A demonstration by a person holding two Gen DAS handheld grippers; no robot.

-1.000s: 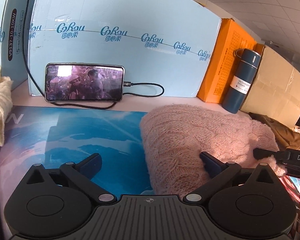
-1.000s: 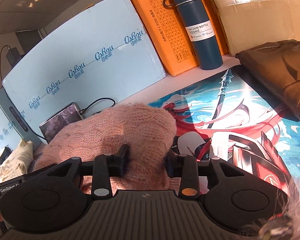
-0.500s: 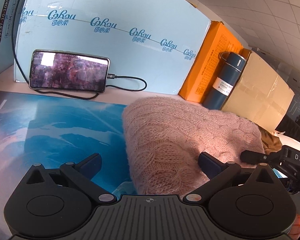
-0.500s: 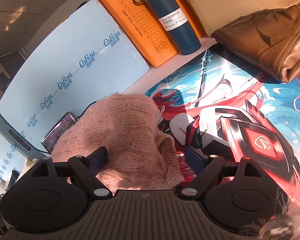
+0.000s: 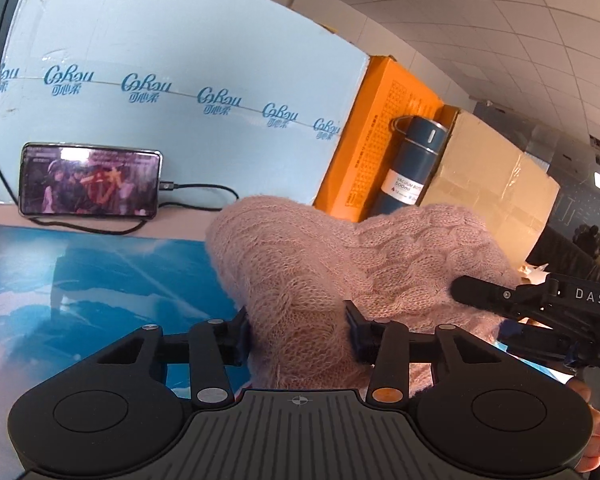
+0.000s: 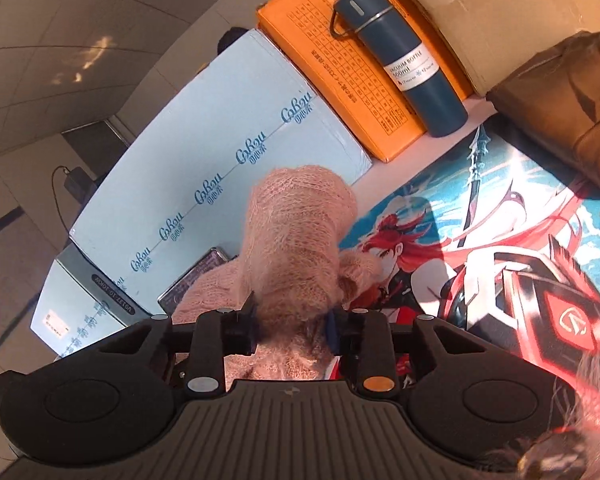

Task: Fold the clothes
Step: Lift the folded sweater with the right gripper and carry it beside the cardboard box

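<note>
A folded pink cable-knit sweater (image 5: 340, 256) is held up off the printed mat (image 5: 100, 280). My left gripper (image 5: 298, 330) is shut on its near left edge. My right gripper (image 6: 294, 324) is shut on its right end, where the sweater (image 6: 296, 240) bunches upward between the fingers. In the left wrist view the right gripper's black body (image 5: 540, 304) shows at the right, beside the sweater. The sweater's underside and the fingertips are hidden in the knit.
A phone (image 5: 90, 184) with a cable leans on a light blue box (image 5: 180, 80) at the back. An orange box (image 6: 348, 60), a dark blue vacuum bottle (image 6: 404, 60) and a cardboard box (image 5: 488, 184) stand behind. A brown leather garment (image 6: 572, 100) lies at the right.
Both grippers went from open to shut on the sweater's ends and lifted it off the mat. The sweater now bunches upward instead of lying flat.
</note>
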